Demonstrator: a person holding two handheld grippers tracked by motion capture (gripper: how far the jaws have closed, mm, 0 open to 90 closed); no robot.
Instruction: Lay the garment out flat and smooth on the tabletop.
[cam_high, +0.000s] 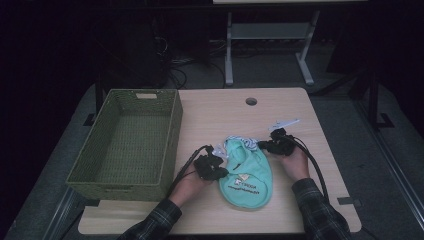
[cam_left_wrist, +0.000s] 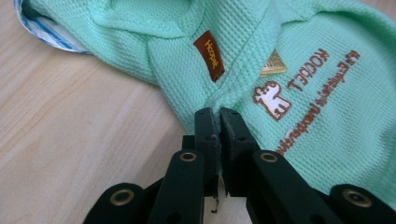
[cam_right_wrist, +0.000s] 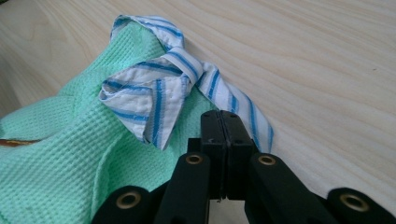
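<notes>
Mint-green waffle-knit garment with blue-striped white collar (cam_high: 246, 172) laid flat on light wooden table (cam_high: 320, 200), long axis 12–6 o'clock. Left fingers (cam_left_wrist: 219, 115) pinched shut on its 9 o'clock edge; right fingers (cam_right_wrist: 226, 119) closed by collar, grip not discernible. Green woven basket (cam_high: 170, 145) at 9 o'clock, left hand nearer.

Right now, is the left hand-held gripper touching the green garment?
Touching. The left gripper view shows the left hand-held gripper with its jaws pinched shut on a fold at the edge of the green garment.

right gripper (cam_right_wrist: 223, 116) jaws closed on striped collar (cam_right_wrist: 154, 100) | mint garment (cam_right_wrist: 60, 154) | wooden table (cam_right_wrist: 317, 70)
</notes>
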